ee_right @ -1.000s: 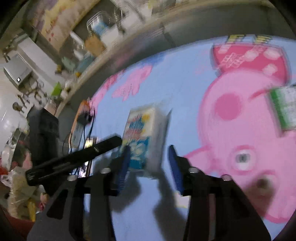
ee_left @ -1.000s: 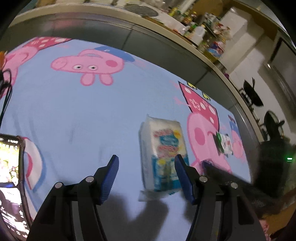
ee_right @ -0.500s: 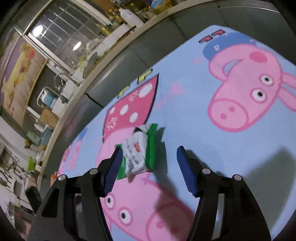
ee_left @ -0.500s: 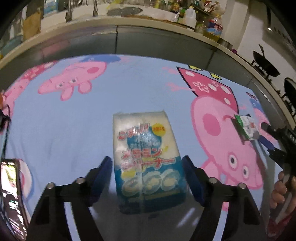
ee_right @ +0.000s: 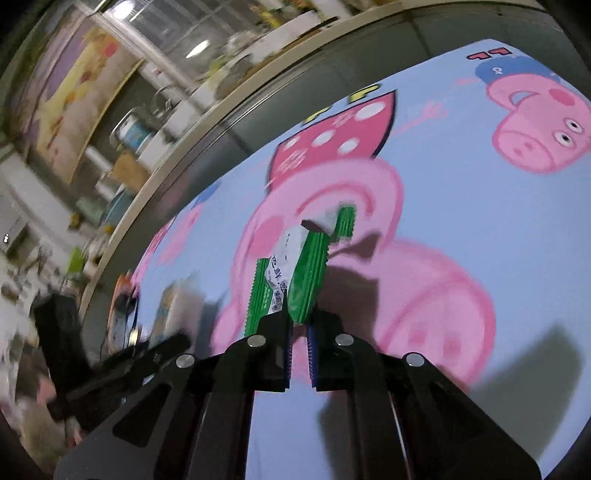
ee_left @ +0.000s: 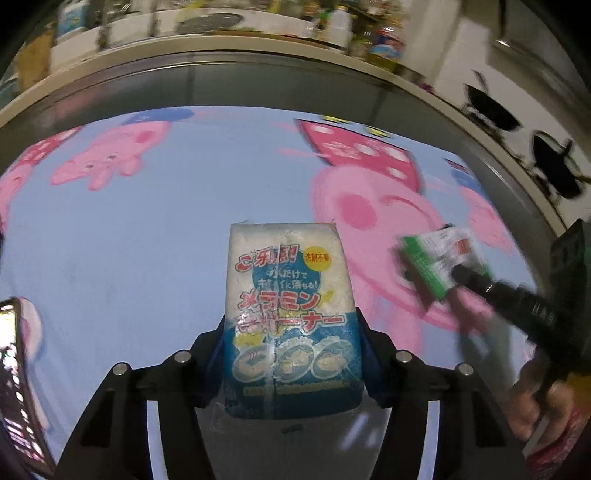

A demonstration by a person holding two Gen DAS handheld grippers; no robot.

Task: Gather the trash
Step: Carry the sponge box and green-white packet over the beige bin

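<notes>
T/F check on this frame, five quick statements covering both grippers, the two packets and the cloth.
1. The right gripper is shut on the green wrapper. True.
2. The left gripper has the blue-and-white sponge pack between its pads. True.
3. The sponge pack is red. False: white and blue.
4. The tablecloth is plain. False: printed with pink cartoon pigs.
5. A phone shows at the left edge. True.

Phone (ee_left: 14, 373) cut by left edge; counter clutter (ee_left: 369, 33) motion-blurred; sponge pack (ee_right: 173, 306) smeared in right wrist view.
</notes>
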